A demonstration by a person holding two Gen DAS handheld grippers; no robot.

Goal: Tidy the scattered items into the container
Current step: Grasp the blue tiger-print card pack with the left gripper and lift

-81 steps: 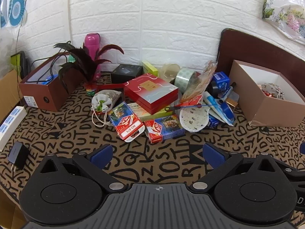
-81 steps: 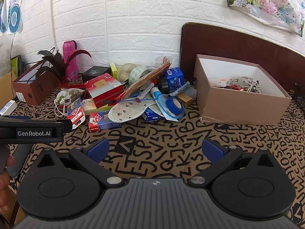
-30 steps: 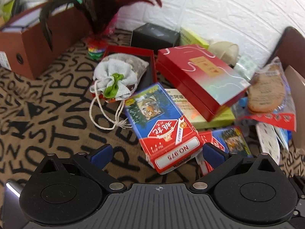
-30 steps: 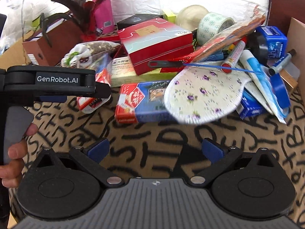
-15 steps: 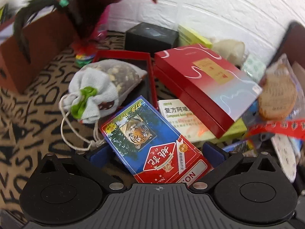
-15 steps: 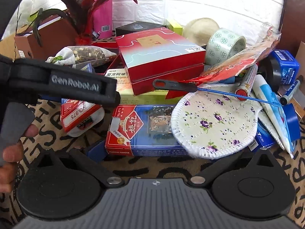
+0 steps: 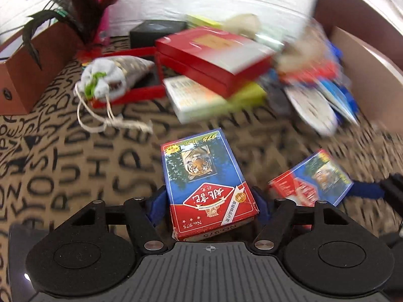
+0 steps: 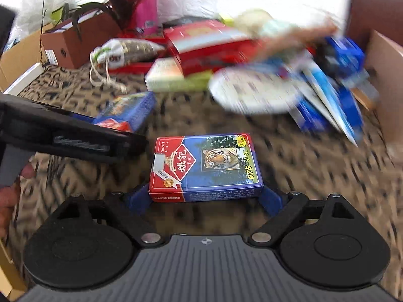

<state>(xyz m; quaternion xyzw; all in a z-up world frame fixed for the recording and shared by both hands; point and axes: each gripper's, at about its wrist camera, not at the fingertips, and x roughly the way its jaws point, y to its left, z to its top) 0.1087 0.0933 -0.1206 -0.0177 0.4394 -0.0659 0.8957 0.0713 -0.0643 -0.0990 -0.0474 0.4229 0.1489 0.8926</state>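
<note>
My left gripper (image 7: 209, 205) is shut on a red-and-blue tiger card pack (image 7: 204, 183) and holds it above the patterned cloth. My right gripper (image 8: 205, 198) is shut on a second tiger card pack (image 8: 205, 167), also lifted off the cloth. Each view shows the other pack: the right one in the left wrist view (image 7: 312, 178), the left one in the right wrist view (image 8: 128, 114). The brown cardboard container (image 7: 372, 75) stands at the right and also shows in the right wrist view (image 8: 388, 58). The pile behind is motion-blurred.
The pile holds a red gift box (image 7: 214, 58), a yellow-green box (image 7: 199, 98), a drawstring pouch (image 7: 110, 78), a floral pad (image 8: 252, 93) and blue items (image 8: 335, 85). A brown box with feathers (image 7: 30, 58) stands at the left. A pink flask (image 8: 146, 2) is behind.
Both grippers have closed on their card packs and lifted them back out of the pile toward me. The views have swung, blurring the pile.
</note>
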